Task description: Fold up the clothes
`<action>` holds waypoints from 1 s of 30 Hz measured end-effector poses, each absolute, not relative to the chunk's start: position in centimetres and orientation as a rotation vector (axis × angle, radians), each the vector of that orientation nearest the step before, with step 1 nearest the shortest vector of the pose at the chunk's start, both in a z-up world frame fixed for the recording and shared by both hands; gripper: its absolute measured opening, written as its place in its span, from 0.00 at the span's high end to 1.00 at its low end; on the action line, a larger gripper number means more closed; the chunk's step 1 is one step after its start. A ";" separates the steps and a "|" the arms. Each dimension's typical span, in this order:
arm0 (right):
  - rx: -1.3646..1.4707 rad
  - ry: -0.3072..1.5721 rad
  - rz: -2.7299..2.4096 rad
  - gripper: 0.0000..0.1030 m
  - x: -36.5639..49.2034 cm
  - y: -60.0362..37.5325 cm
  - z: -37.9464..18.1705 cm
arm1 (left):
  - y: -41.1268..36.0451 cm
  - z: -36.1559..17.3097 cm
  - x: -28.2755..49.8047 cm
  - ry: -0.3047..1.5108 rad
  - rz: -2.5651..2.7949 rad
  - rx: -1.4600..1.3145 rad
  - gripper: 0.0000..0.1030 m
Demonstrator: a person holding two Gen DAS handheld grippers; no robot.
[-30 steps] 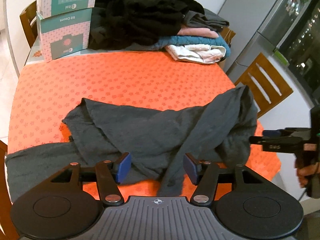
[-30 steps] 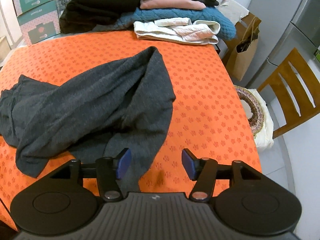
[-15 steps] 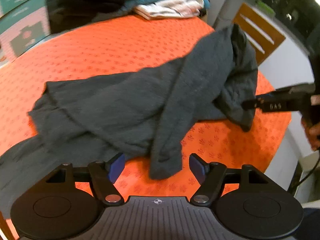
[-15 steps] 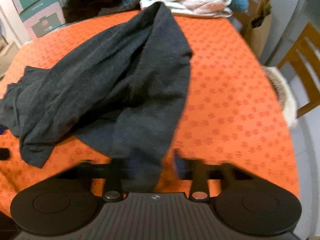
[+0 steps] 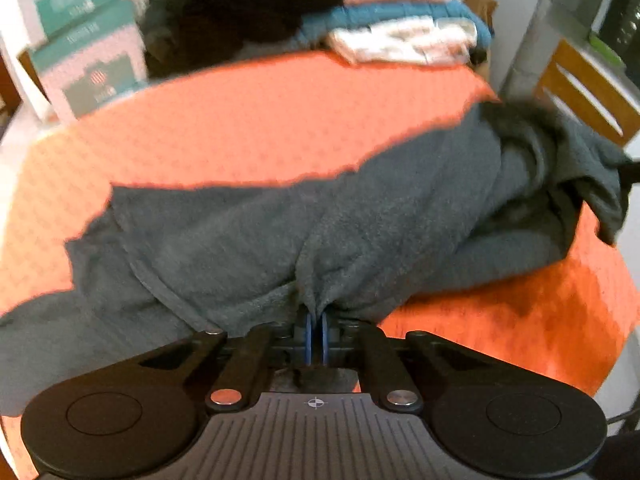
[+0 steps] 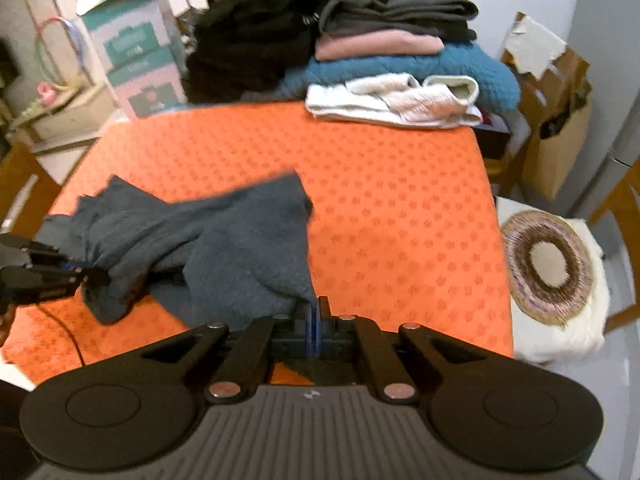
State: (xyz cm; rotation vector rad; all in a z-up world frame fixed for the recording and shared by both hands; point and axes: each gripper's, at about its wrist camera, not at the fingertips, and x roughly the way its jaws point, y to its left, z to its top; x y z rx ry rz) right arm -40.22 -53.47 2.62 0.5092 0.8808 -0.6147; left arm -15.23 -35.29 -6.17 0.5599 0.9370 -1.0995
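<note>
A dark grey garment (image 5: 320, 236) lies crumpled across the near part of the orange table; it also shows in the right wrist view (image 6: 224, 248). My left gripper (image 5: 315, 334) is shut on a fold of its near edge, blue pads pinching the cloth. It shows at the left of the right wrist view (image 6: 74, 268). My right gripper (image 6: 313, 330) is shut on the garment's near right edge. It is barely visible at the right edge of the left wrist view (image 5: 630, 168).
The orange tablecloth (image 6: 380, 184) covers the table. A stack of folded clothes (image 6: 404, 64) and a black heap (image 6: 252, 48) sit at the far edge, with teal-and-pink boxes (image 6: 136, 60) to their left. A wooden chair with a round woven mat (image 6: 548, 268) stands at the right.
Both grippers went from open to shut on the grey garment's near edge. The garment has been drawn toward the near side and bunched between them.
</note>
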 end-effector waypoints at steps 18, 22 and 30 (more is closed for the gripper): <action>0.619 0.932 -0.568 0.95 -45.2 -54.5 -3.1 | -50.4 1.6 -7.8 0.785 -1.027 0.554 0.93; 0.611 0.915 -0.552 0.95 -45.1 -53.7 -2.5 | -52.9 0.2 -6.5 0.831 -1.038 0.573 0.91; 0.571 0.921 -0.451 0.92 -42.3 -51.3 -2.0 | -52.3 -1.2 -6.3 0.906 -1.079 0.595 0.39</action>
